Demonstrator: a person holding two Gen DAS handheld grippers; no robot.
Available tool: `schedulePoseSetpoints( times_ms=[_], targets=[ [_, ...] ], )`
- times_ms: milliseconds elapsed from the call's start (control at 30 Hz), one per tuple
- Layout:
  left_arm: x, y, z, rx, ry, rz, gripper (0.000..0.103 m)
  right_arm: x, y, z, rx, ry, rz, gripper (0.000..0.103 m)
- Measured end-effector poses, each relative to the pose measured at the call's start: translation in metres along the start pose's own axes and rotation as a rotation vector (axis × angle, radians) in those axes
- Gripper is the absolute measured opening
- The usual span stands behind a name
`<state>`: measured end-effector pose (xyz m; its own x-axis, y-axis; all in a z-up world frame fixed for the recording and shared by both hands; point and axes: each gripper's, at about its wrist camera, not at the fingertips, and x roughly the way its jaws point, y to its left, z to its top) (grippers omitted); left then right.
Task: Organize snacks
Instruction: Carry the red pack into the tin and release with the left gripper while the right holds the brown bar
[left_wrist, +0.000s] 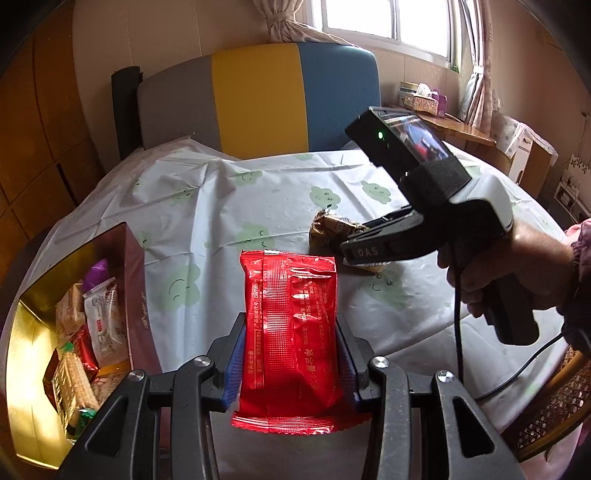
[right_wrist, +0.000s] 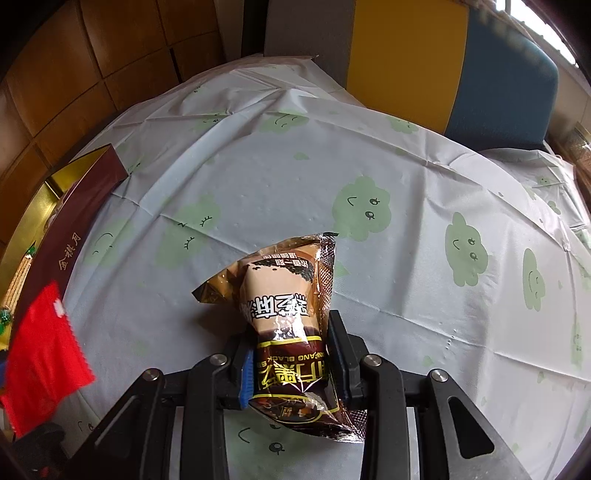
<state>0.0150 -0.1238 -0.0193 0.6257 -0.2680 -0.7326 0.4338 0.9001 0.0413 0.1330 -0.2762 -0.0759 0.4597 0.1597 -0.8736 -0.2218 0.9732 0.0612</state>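
Currently red packet (left_wrist: 291, 332) is pinched crosswise in my left tool (left_wrist: 291, 354), blue pads pressed on both long edges, held above the surface (left_wrist: 221, 192). Brown-gold packet (right_wrist: 288, 325) is clamped in my right tool (right_wrist: 291, 354) the same way; in the left view its far end looks to touch or sit just above the cloth, can't tell which.

Step in hand, as I judge it: carry red pkt left to the open box (left_wrist: 136, 295), which already holds several wrapped snacks (left_wrist: 99, 317).

To do it well: keep the grip firm but not crushing, bring pkt over the box mouth, lower flat onto the pile before spreading the fingers. Foil is slick, so pkt may slide if tilted. Keep right tool well apart so arms don't cross.

Materials: red pkt is glossy crimped film w/ serrated end seals, pillow-shaped. Brown pkt is metallic, crinkled, puffy in the middle. Box is rigid card, maroon outside, gold inside. Cloth is thin creased plastic w/ green cloud faces.
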Motion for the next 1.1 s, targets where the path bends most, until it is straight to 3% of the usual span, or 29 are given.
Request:
schedulePoseSetpoints(
  times_ms=[767,1100],
  targets=[
    [-0.024,0.066,-0.001,-0.143,0.015,0.068,0.044,-0.002,0.002,-0.003,-0.01,-0.022,-0.016,0.034],
    [-0.064,0.175,-0.017,-0.392,-0.028,0.194,0.044,-0.001,0.002,-0.002,-0.016,-0.022,-0.022,0.034]
  ],
)
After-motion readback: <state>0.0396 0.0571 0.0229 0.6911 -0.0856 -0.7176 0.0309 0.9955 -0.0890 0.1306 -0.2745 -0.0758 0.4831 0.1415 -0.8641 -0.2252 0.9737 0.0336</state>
